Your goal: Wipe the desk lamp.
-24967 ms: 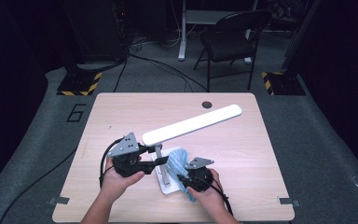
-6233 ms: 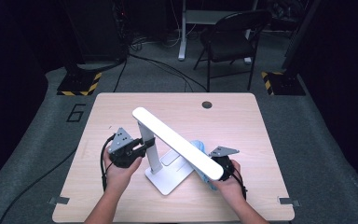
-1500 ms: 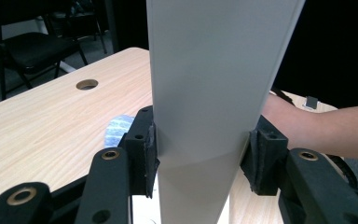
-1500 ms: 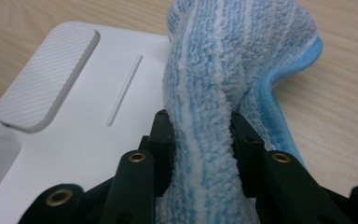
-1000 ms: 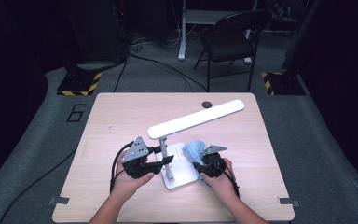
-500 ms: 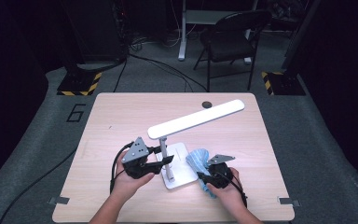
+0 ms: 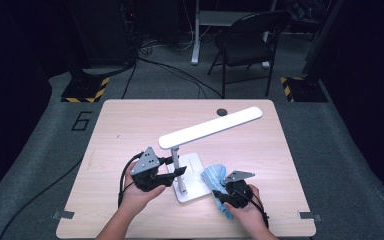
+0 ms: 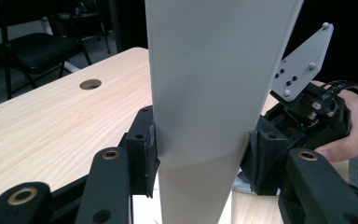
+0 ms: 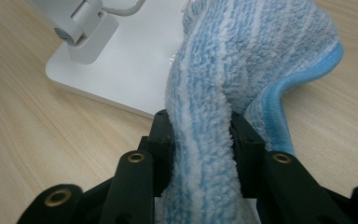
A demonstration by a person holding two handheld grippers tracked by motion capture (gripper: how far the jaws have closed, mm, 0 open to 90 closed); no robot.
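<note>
A white desk lamp stands mid-table on a flat square base (image 7: 196, 165), its long head (image 7: 212, 127) angled to the far right. My left gripper (image 7: 176, 170) is shut on the lamp's upright stem (image 7: 175, 159); in the left gripper view the flat white stem (image 8: 214, 70) sits pinched between both pads, with the left gripper (image 8: 200, 154) around it. Right of the base, my right gripper (image 7: 220, 196) is shut on a fluffy blue cloth (image 7: 214, 175). In the right gripper view the cloth (image 9: 251, 56) bulges out from the right gripper (image 9: 200, 135), lying against the base's corner (image 9: 135, 70).
The light wooden table (image 7: 130, 125) has a round cable hole (image 7: 222, 112) near its far edge. A dark folding chair (image 7: 250, 45) and cables lie on the floor behind. The table's near edge is close below both hands.
My right gripper has drawn back toward the near edge with the blue cloth, off the lamp's base. The left gripper and the lamp have stayed put.
</note>
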